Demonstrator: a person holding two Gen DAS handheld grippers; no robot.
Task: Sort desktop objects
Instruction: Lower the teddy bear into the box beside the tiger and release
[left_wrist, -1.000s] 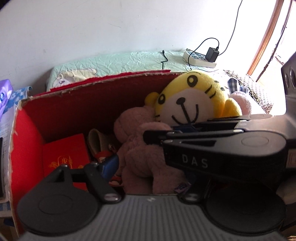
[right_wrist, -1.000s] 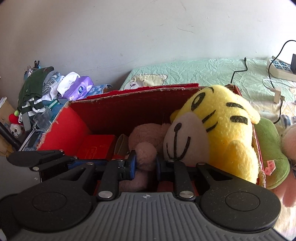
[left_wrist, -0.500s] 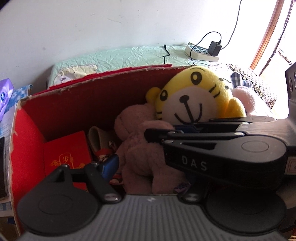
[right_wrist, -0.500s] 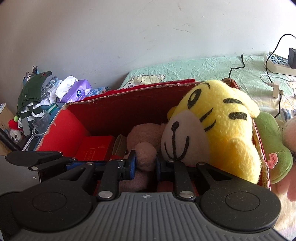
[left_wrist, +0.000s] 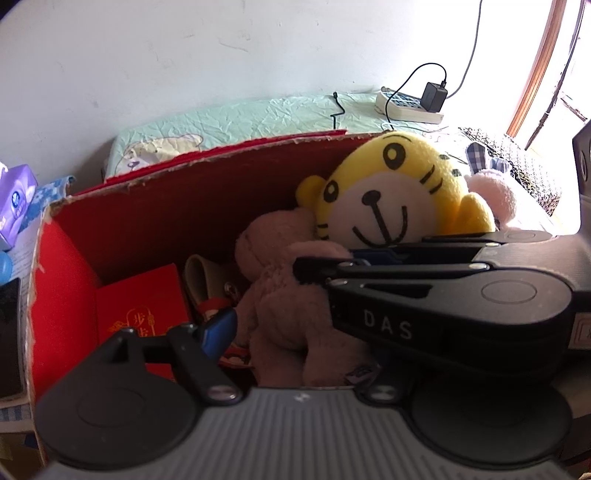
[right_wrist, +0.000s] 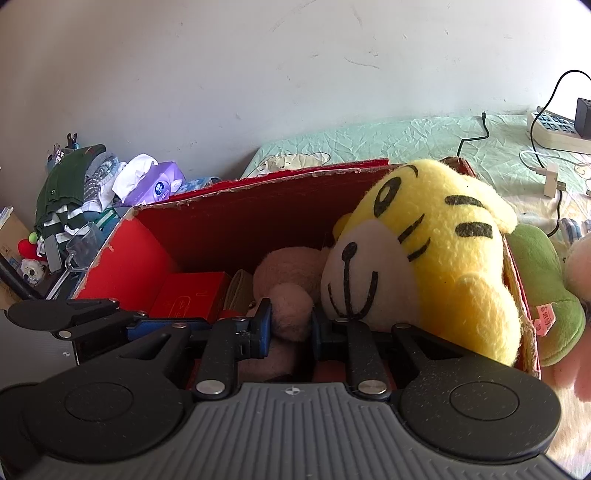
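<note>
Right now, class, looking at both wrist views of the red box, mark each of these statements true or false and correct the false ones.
1. The yellow tiger plush lies inside the red box. True.
2. The right gripper is shut on the pink plush. True.
3. The box holds only plush toys. False: a small red box is in it too.
4. The green plush is inside the red box. False: it lies outside, by the wall.

A red cardboard box (right_wrist: 155, 258) is seen. Inside it, a yellow plush tiger (right_wrist: 443, 258) is marked with black stripes and a pale face, beside a dusty-pink plush bear (left_wrist: 291, 295) and a red booklet printed in gold (left_wrist: 144, 310). Behind the box, a mint-green bedsheet (right_wrist: 406, 140) is shown.
</note>
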